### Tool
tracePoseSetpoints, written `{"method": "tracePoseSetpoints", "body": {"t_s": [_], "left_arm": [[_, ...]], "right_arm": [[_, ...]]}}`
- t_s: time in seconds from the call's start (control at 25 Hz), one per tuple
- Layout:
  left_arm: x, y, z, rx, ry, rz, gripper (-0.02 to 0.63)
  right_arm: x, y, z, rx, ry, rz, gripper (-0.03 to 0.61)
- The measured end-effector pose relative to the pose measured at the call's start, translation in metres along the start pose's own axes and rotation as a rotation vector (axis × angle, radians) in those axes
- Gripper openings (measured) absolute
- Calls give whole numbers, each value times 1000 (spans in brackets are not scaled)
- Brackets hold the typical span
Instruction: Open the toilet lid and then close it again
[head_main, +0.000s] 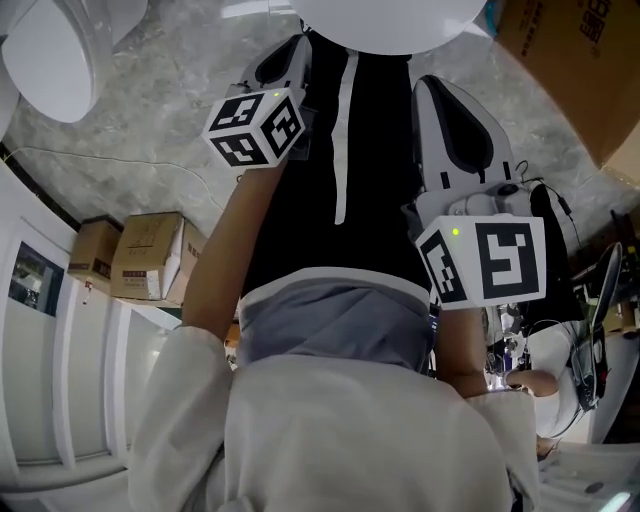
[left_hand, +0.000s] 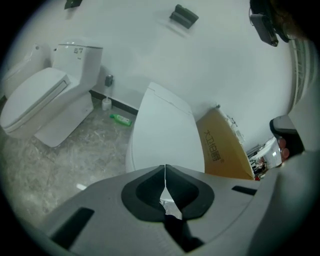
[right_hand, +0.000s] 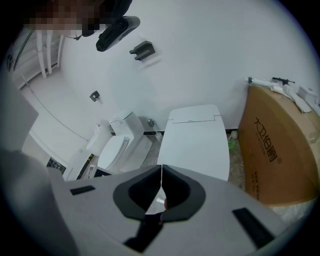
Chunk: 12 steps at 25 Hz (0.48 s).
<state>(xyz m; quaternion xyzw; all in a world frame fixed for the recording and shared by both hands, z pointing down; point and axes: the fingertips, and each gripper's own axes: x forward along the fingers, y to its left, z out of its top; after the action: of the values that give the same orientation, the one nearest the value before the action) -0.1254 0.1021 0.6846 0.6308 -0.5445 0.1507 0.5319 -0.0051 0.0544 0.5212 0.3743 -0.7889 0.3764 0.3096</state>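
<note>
While down flat, toilet lid ahead of and below left tongs and right tongs (both clamped together, empty); long axis near-to-far; left seemingly nearer.

Bright, even indoor light in all three views; we see only faint soft shadows on the grey floor. White wall and toilet lid nearly blend, low contrast, with the lid close to washed out. Both gripper views are strong fisheye: black corners, lines bowing near the edges. The left gripper, close to the lens, looks soft; the far scene is sharper. Head view is darker mid-frame, edges curved, no motion blur we can make out.
</note>
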Motion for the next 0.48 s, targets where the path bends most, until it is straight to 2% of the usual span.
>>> {"method": "tracePoseSetpoints", "body": {"t_s": [0.12, 0.32, 0.36, 0.4, 0.44, 0.48], "left_arm": [[10, 10, -21, -85, 15, -9, 9], [22, 17, -42, -183, 15, -63, 13], [26, 20, -44, -206, 16, -73, 40], [30, 22, -47, -227, 17, -85, 108], [34, 23, -49, -242, 18, -97, 146], [37, 25, -51, -253, 18, -109, 150]], "right_arm": [[-6, 3, -7, -2, 7, 8, 11], [-15, 6, -15, -2, 16, 23, 11], [-15, 5, -16, -4, 18, 25, 11], [-14, 5, -16, -6, 22, 27, 11], [-13, 5, -17, -8, 26, 29, 11], [-12, 5, -18, -10, 30, 30, 11]]}}
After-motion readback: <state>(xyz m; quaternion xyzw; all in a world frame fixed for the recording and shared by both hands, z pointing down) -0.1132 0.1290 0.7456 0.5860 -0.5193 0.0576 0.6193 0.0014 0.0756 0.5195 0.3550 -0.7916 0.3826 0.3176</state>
